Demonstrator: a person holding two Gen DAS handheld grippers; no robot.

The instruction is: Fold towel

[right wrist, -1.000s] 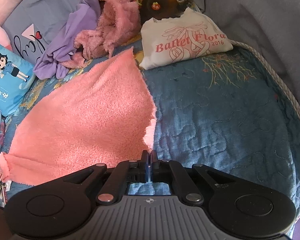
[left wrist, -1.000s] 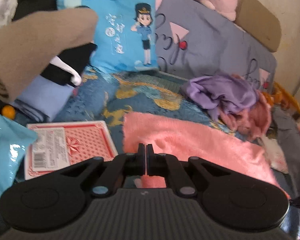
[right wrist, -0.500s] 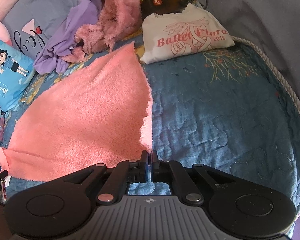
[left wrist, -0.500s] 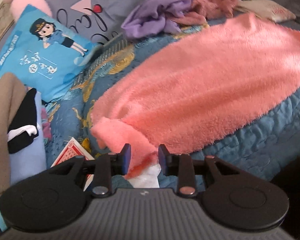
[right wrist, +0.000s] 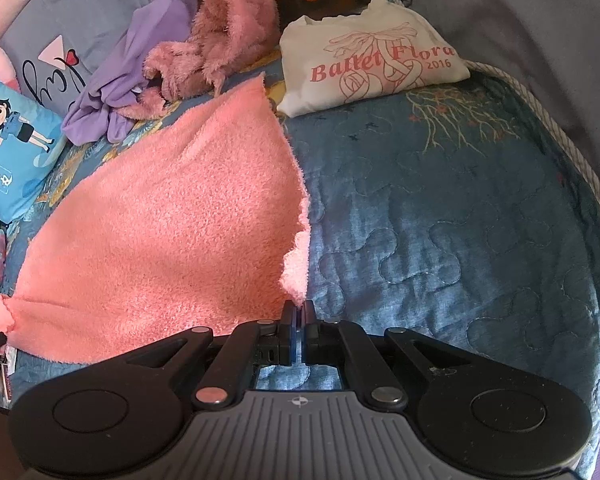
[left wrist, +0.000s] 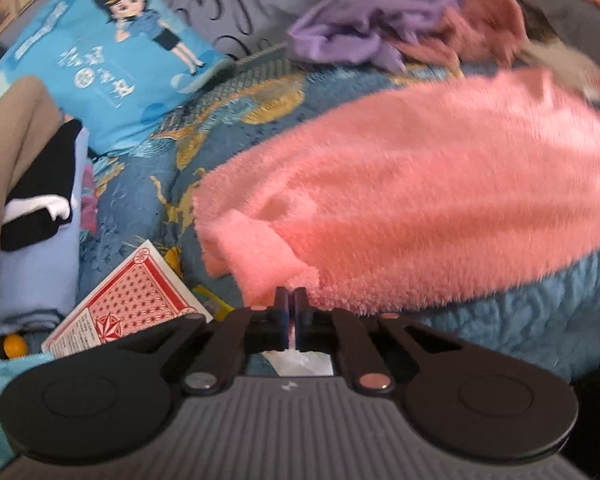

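Towel (right wrist: 172,232) corners pinched in both claws, left (left wrist: 291,300) and right (right wrist: 299,312).

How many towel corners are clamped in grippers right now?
2. The left gripper pinches the pink towel at its near-left corner; the right gripper pinches its near-right corner. The far corners lie free on the bedspread.

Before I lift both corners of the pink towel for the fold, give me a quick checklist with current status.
1. Left gripper shut on a corner of the pink towel: ok.
2. Right gripper shut on the other near corner: ok.
3. Towel spread flat: not ok, left corner curled.
4. Far corner free of the white shirt: cannot tell.
5. Red box clear of the towel: ok.
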